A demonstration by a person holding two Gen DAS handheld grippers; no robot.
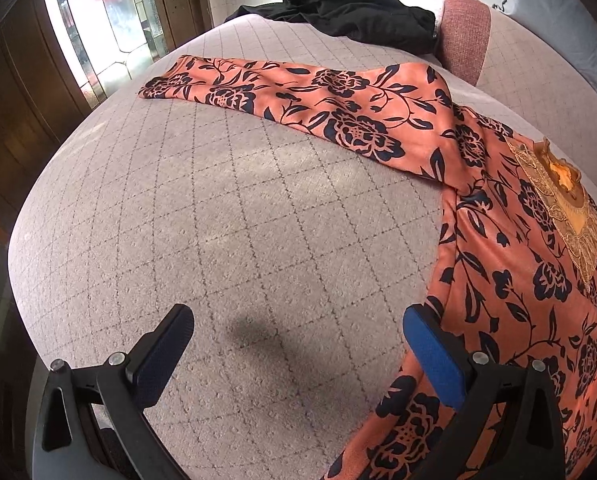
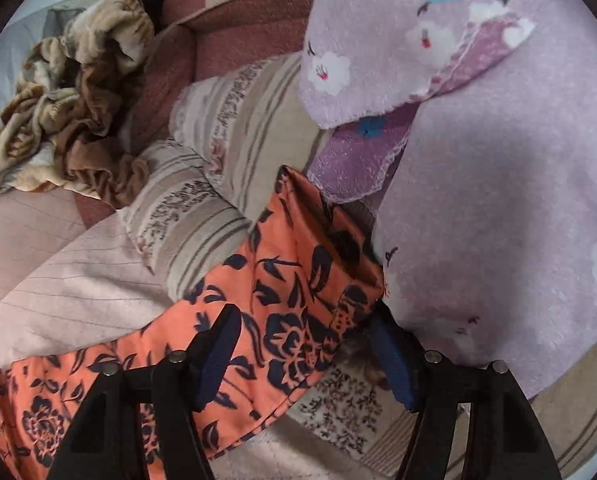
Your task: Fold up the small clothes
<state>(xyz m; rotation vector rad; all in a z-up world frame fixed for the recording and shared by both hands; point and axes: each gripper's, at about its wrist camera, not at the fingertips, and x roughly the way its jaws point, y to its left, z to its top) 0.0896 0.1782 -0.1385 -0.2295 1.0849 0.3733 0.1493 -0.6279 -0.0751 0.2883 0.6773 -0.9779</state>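
Note:
An orange garment with dark navy flowers [image 1: 518, 280] lies spread on the quilted grey-pink bed cover [image 1: 238, 220]. One sleeve [image 1: 298, 96] stretches out flat toward the far left, and a lace neckline [image 1: 566, 208] shows at the right. My left gripper [image 1: 298, 320] is open over the bare cover, its right finger [image 1: 434, 352] at the garment's side edge. In the right wrist view the other sleeve [image 2: 298, 280] runs up against a pillow. My right gripper [image 2: 302, 324] is open, with the sleeve's end lying between its fingers and the pads not pressed on it.
A crumpled black garment [image 1: 338, 12] lies at the bed's far end beside a pink cushion [image 1: 466, 36]. Glazed wooden doors [image 1: 98, 20] stand at the left. Striped pillows [image 2: 226, 140], a purple cloud-print blanket [image 2: 498, 200] and a rumpled brown blanket [image 2: 70, 92] crowd the sleeve's end.

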